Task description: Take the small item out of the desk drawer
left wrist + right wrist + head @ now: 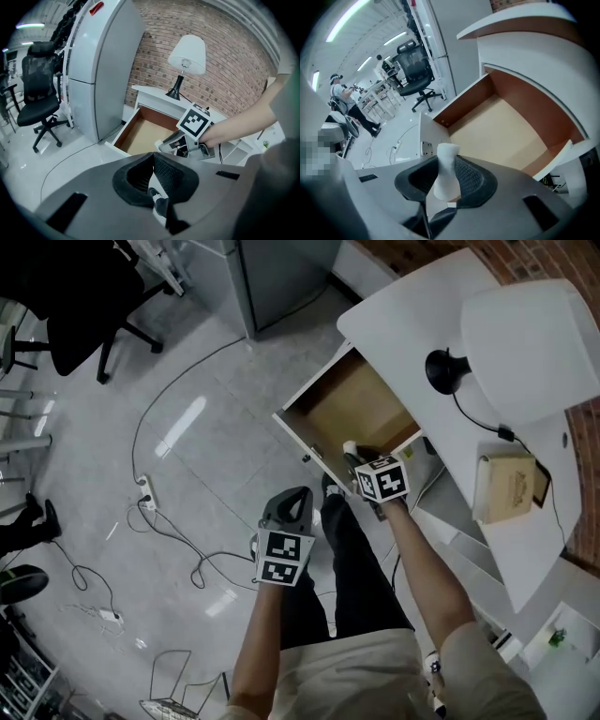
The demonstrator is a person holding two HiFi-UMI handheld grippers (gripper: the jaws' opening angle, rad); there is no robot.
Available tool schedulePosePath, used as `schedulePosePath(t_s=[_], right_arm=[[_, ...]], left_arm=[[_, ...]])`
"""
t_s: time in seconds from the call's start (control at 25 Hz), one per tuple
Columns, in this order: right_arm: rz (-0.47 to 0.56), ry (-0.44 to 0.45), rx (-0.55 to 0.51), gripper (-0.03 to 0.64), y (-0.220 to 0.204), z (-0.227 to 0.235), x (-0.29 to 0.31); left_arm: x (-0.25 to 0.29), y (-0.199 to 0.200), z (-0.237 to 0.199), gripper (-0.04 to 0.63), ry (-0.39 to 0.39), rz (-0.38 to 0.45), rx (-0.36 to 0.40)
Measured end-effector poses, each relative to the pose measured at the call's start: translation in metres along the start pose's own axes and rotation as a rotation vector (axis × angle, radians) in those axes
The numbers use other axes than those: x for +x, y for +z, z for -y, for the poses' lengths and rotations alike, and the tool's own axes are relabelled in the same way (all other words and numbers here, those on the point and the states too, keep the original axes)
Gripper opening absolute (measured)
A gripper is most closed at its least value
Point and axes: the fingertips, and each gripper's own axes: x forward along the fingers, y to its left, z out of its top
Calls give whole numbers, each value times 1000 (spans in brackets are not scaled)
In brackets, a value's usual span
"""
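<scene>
Small white item (pixel 449 152) sits pinched at its narrow waist by our right tool (pixel 446 173), lower centre of the right gripper view, over the front edge of the open drawer (pixel 497 131) so it can lift clear, while our left tool (pixel 152 159) hangs closed and empty alongside.

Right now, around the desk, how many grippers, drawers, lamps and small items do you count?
Grippers: 2, the left gripper and the right gripper
Drawers: 1, the open drawer
Lamps: 1, the lamp on the desk
Small items: 1, the small white item clamped in the right gripper
Total: 5
</scene>
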Motion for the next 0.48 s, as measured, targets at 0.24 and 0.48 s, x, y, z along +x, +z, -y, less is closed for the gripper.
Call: schedulePosePath(t_s=[0.24, 0.48], right_arm=[[131, -46, 56, 141, 17, 2, -53], [189, -69, 87, 141, 15, -3, -96]], left_arm=[[-9, 8, 22, 17, -48, -19, 52], [-22, 29, 45, 17, -79, -4, 73]])
